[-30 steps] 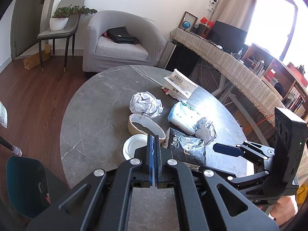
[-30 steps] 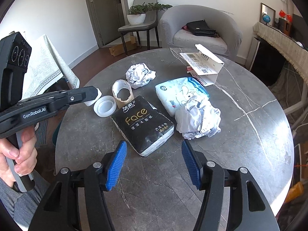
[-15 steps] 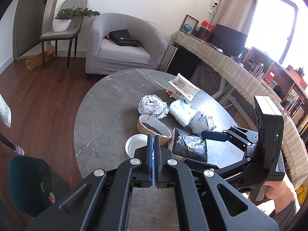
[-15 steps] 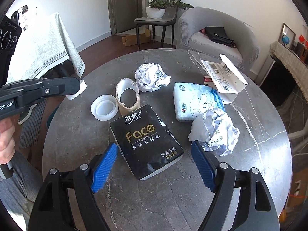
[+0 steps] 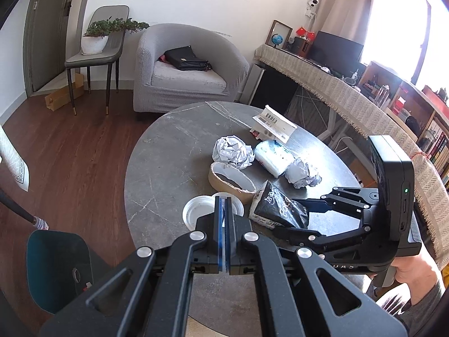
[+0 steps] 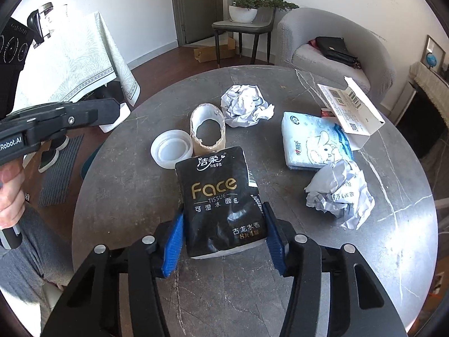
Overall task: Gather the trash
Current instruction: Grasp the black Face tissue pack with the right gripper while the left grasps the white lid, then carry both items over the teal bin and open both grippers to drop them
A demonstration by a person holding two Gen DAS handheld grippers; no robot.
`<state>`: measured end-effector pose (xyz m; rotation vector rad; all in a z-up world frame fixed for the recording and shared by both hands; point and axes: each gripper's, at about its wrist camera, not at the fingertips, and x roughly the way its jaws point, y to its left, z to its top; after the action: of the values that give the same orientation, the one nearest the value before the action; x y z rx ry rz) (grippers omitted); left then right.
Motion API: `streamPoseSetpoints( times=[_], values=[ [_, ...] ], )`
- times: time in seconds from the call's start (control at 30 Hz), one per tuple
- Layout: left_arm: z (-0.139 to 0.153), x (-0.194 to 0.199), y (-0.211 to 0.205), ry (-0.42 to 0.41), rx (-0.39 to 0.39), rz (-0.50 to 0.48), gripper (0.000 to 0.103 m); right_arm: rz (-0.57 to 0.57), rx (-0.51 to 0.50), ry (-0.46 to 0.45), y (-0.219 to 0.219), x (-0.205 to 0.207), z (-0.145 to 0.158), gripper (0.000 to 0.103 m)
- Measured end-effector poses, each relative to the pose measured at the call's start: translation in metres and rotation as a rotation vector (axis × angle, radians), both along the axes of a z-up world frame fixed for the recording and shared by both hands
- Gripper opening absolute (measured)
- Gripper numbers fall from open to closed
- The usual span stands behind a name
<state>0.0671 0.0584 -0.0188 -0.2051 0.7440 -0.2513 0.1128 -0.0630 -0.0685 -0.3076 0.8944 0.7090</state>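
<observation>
The right gripper (image 6: 223,241) has its blue pads on either side of the black tissue pack (image 6: 221,199) on the round table (image 6: 118,205), closed in against its near end; whether they press it firmly is hard to tell. Beyond the pack stand a torn cardboard roll (image 6: 207,132) and a white lid (image 6: 171,151); to its right lies a crumpled paper (image 6: 341,193). The left gripper (image 5: 223,213) is fully closed on nothing, hovering over the lid.
</observation>
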Motion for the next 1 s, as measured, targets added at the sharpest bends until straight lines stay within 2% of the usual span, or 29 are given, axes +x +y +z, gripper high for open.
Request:
streamPoseSetpoints(
  times=[0.07,0.2,0.37,0.57,0.77,1.0],
  values=[
    [0.0,-0.002,-0.004,0.003,0.025,-0.006,0.002,-0.003,-0.01,-0.006,-0.003,-0.004,0.004,0.045],
    [0.002,-0.005,-0.003,-0.005,0.023,-0.01,0.002,-0.014,0.045,-0.015,-0.015,-0.015,0.019,0.044],
    [0.001,-0.007,0.016,-0.001,0.042,0.024,0.002,-0.017,0.084,-0.038,-0.008,-0.024,0.034,0.044],
    [-0.001,-0.008,0.056,-0.011,0.016,0.085,0.002,0.025,0.108,-0.038,0.031,-0.025,0.041,0.044],
    [-0.02,-0.012,0.103,0.033,0.022,0.168,0.002,0.084,0.12,-0.04,0.089,-0.028,0.046,0.044],
    [-0.04,-0.023,0.156,0.083,0.049,0.253,0.002,0.139,0.128,-0.006,0.144,-0.028,0.038,0.044]
  ],
)
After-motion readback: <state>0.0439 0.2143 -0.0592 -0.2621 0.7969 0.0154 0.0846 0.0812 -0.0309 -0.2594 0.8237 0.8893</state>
